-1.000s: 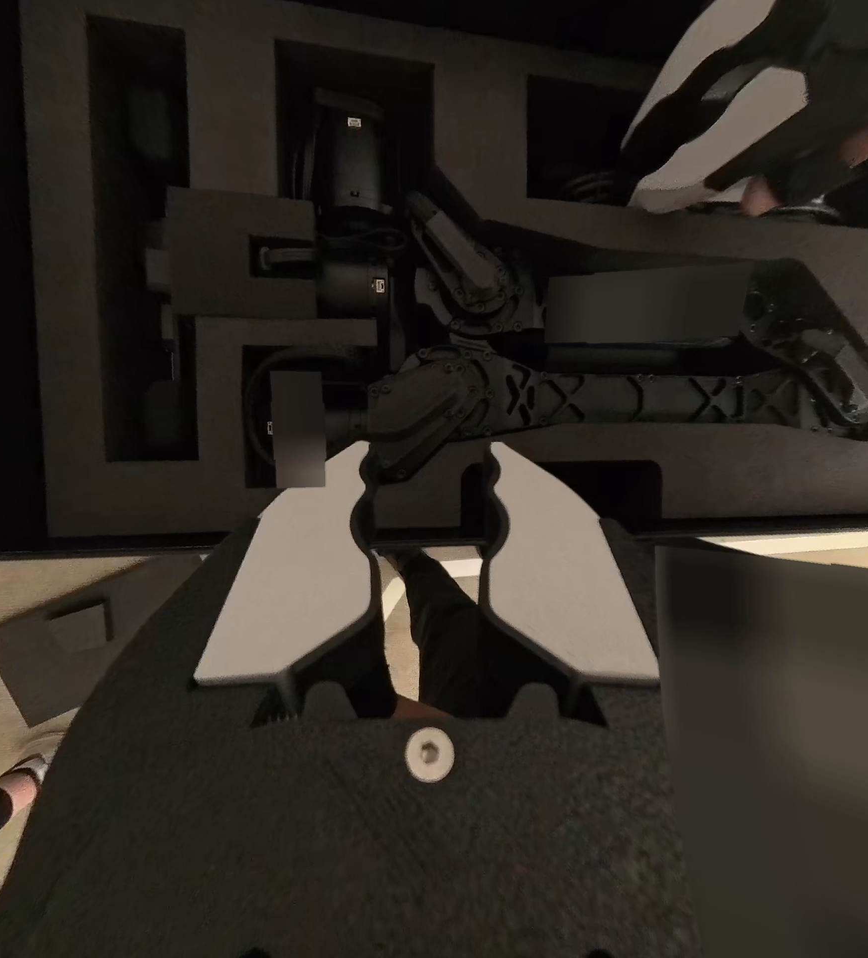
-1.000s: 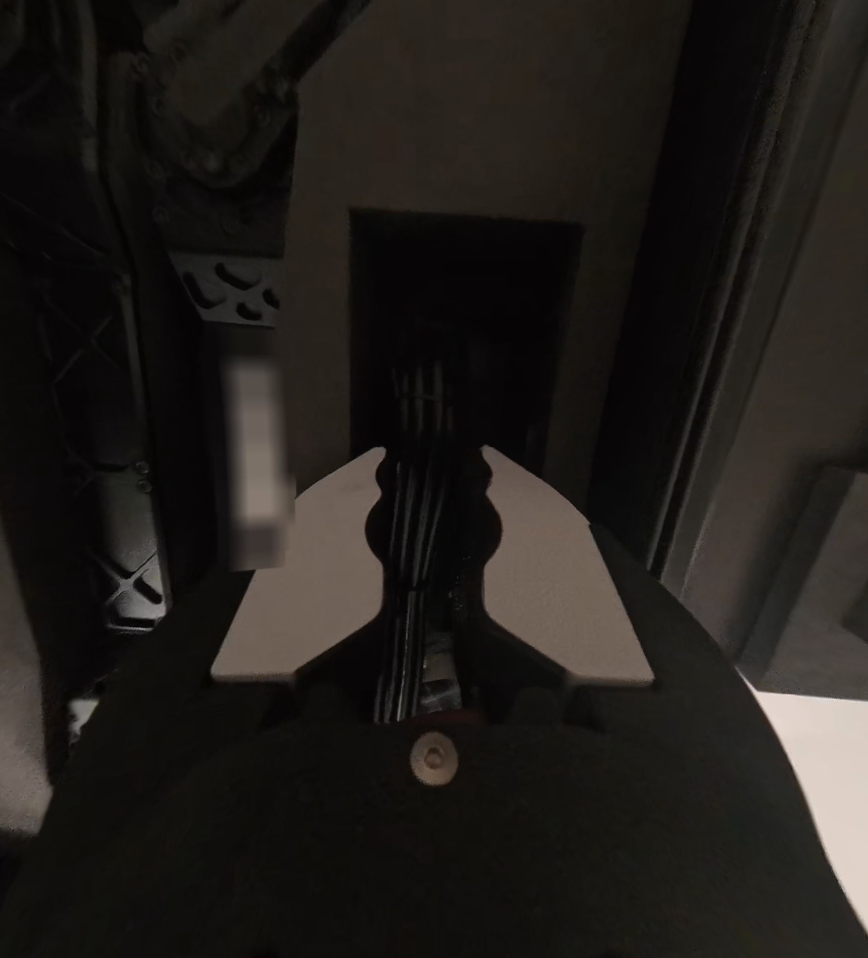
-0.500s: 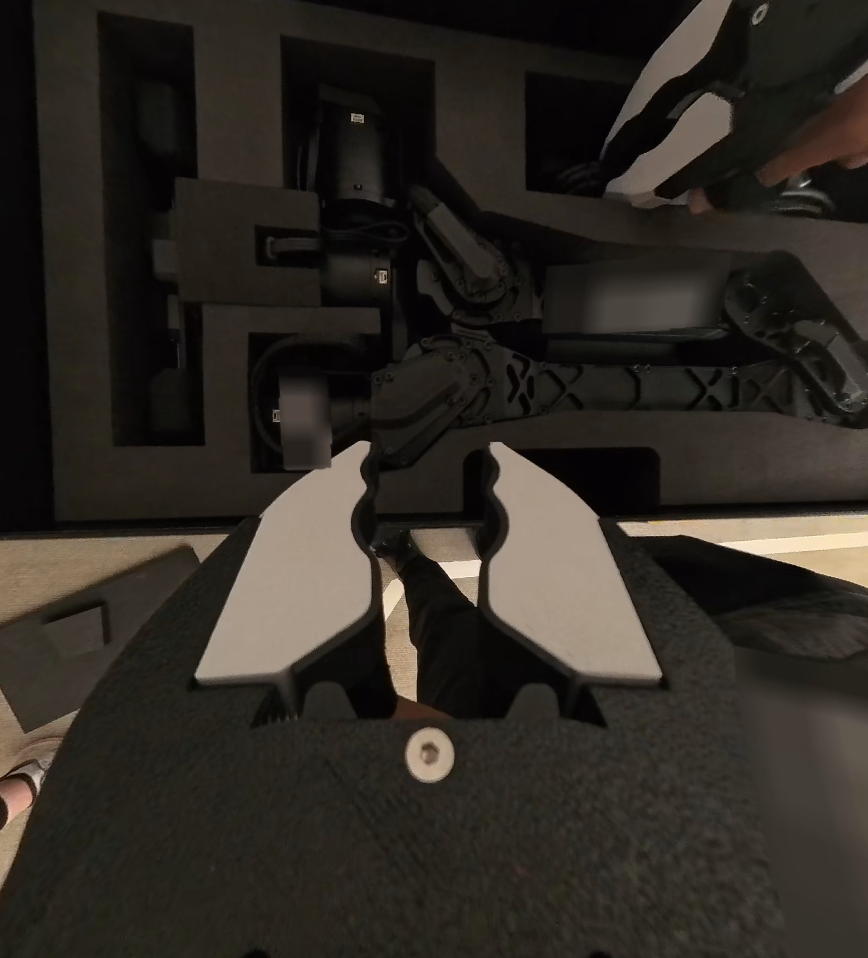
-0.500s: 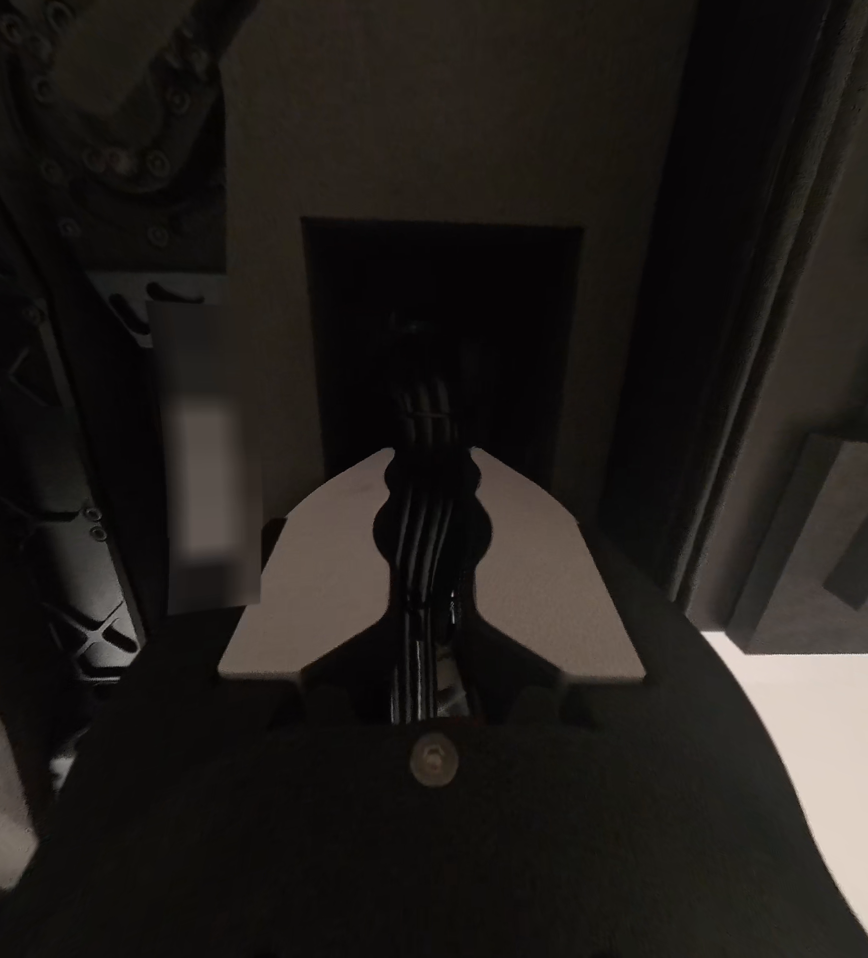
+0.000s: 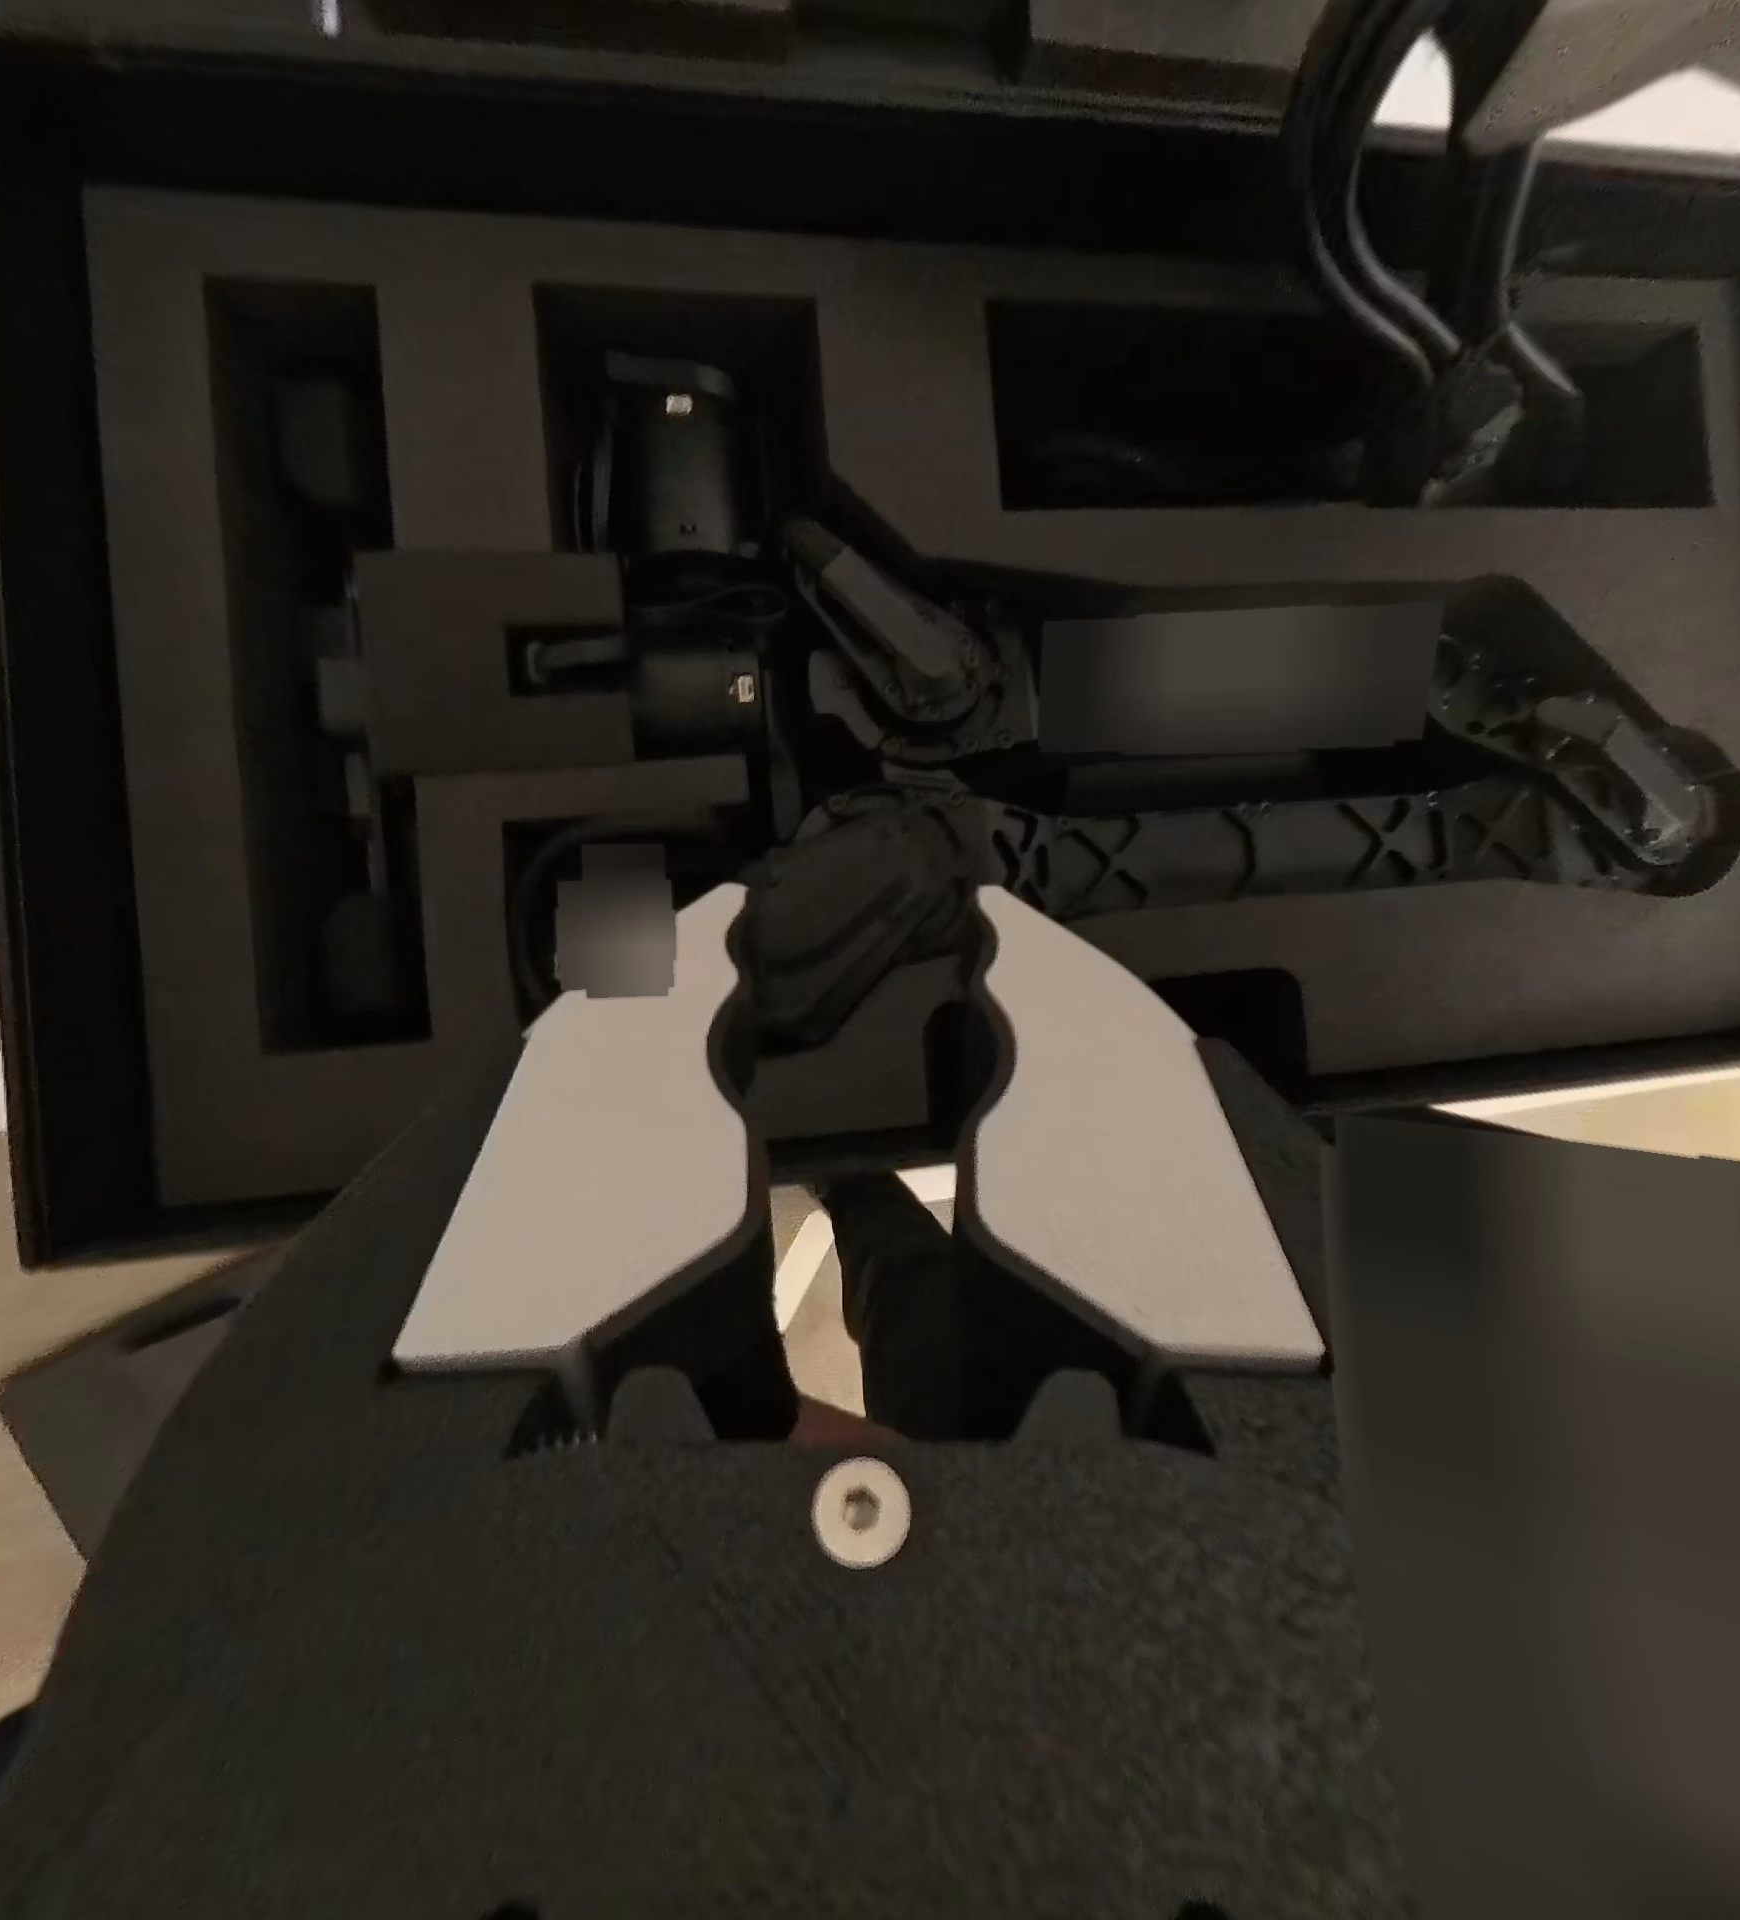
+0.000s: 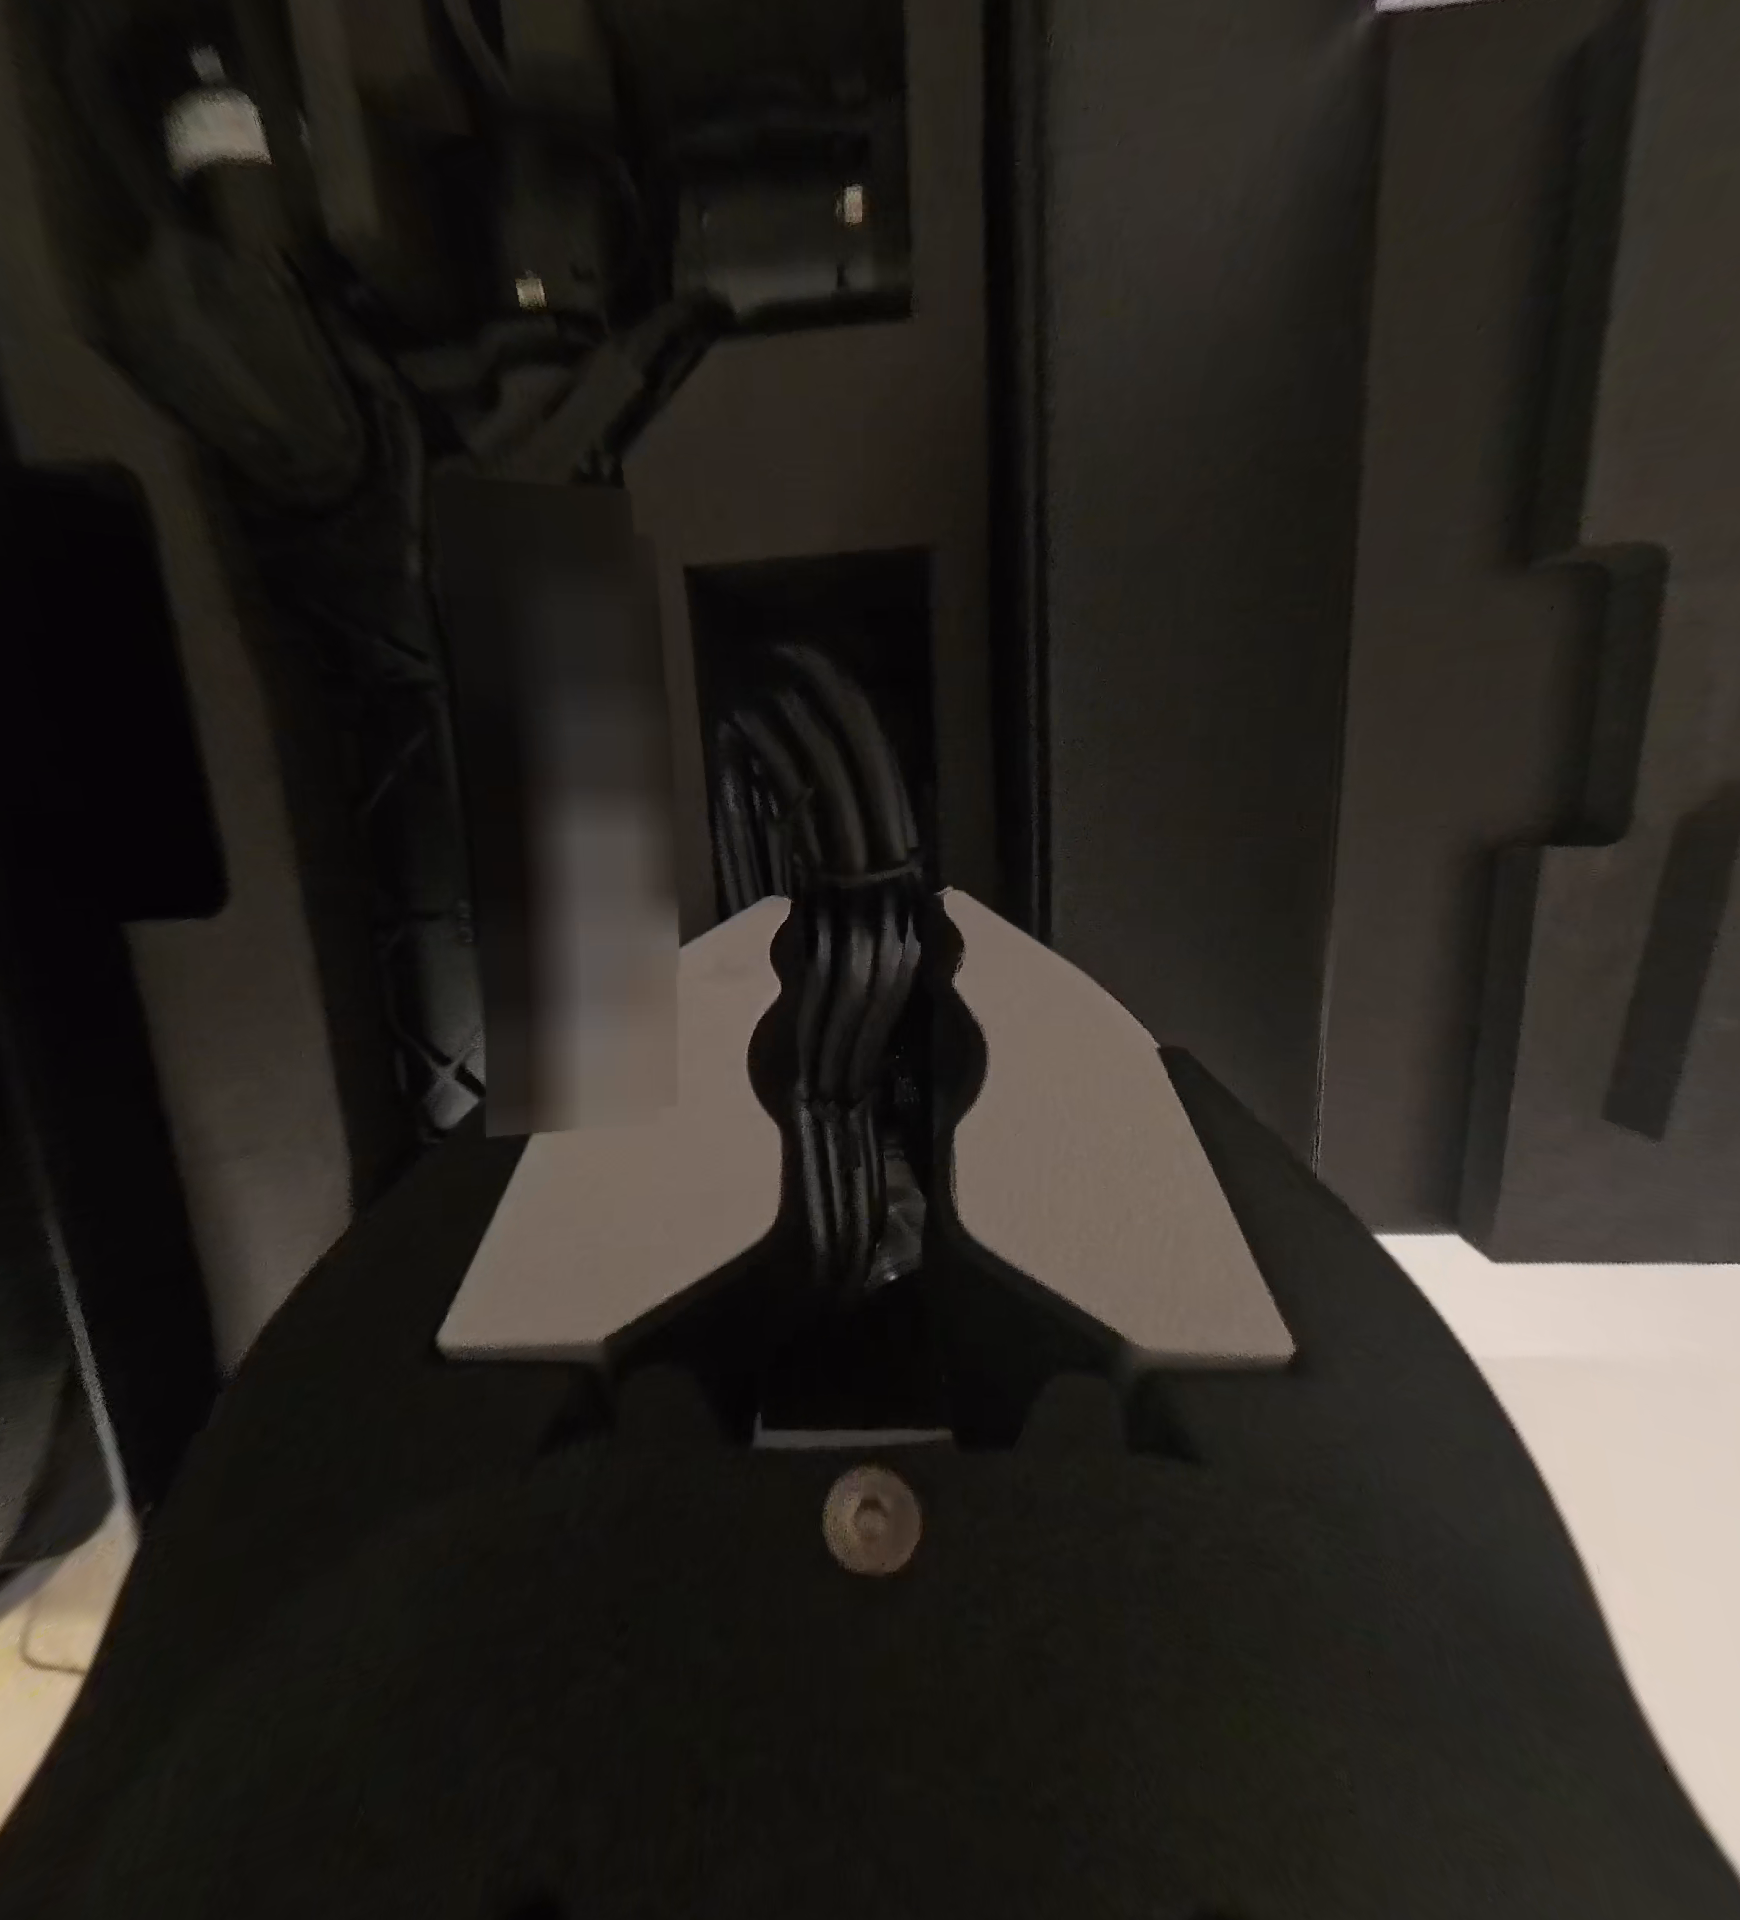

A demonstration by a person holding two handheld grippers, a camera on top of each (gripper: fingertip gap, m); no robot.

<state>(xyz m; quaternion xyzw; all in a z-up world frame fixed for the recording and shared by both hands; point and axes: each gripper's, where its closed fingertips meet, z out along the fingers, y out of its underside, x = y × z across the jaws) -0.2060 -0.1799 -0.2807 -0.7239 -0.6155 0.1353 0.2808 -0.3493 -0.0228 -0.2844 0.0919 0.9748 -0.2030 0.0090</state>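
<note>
- Your left gripper (image 5: pixel 858 940) hangs above the near edge of the open black case (image 5: pixel 35 727), its jaws parted with nothing between them; through the gap you see the folded black robot arm (image 5: pixel 1209 847) lying in its foam cutout.
- Only the left wrist view gives you the whole foam insert (image 5: pixel 949 229): a tall narrow slot at the left, a pocket with a dark cylindrical part (image 5: pixel 679 478) above the middle, and a wide rectangular pocket (image 5: pixel 1157 405) at the upper right.
- In that same view, a cable bundle (image 5: pixel 1365 260) hangs down over the wide pocket from the top right corner, clear of the foam. What holds it lies past the picture's edge.
- A loose piece of dark foam (image 5: pixel 87 1413) lies on the floor by the case's near left corner, seen from the left side alone.
- The right wrist view fills in what the left cannot: your right gripper (image 6: pixel 864 914) has its jaws closed on the cable bundle (image 6: pixel 850 831), several black cords tied by a thin band just past the fingertips.
- Beyond the bundle a small dark rectangular pocket (image 6: pixel 720 623) is cut in the foam.
- To the right in this view stands a stepped wall of dark foam (image 6: pixel 1468 623), with a pale surface (image 6: pixel 1624 1403) below it.
</note>
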